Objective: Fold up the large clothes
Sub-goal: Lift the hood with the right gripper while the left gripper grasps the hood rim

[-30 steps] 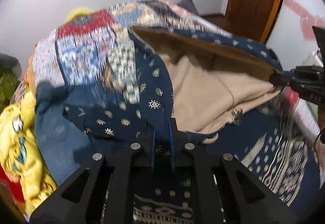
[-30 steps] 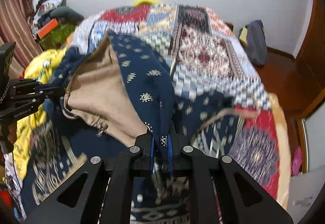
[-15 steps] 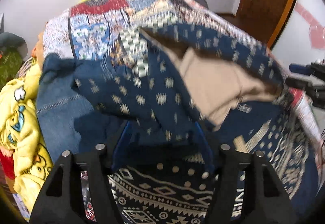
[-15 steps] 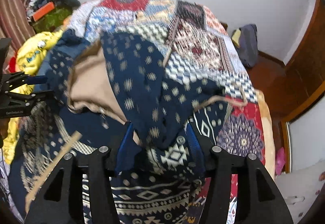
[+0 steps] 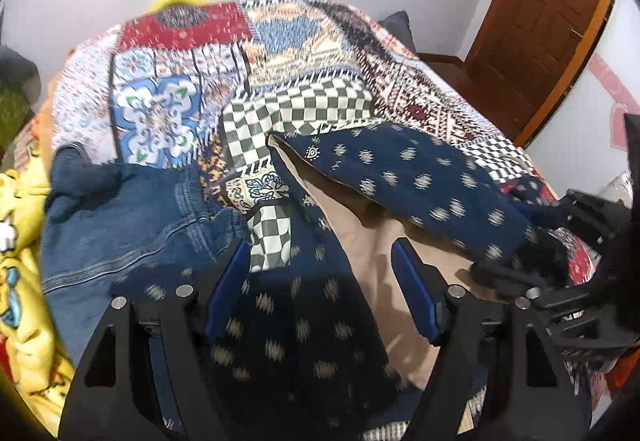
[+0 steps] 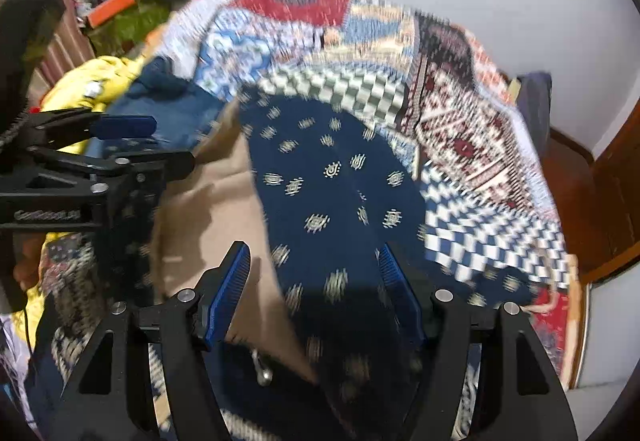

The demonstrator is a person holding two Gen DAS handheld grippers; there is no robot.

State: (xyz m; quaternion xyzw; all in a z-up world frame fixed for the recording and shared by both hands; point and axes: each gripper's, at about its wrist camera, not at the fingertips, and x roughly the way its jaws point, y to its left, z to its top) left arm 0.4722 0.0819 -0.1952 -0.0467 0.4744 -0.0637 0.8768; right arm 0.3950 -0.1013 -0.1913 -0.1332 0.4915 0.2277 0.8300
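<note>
Navy garment (image 5: 420, 177) lay folded over just beyond both grippers — left gripper (image 5: 320, 293) and right gripper (image 6: 316, 293) — jaws just opened, nothing pinched.

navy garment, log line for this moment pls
left gripper open, jaws just opened | right gripper open, jaws just opened | navy garment on patchwork quilt
</note>
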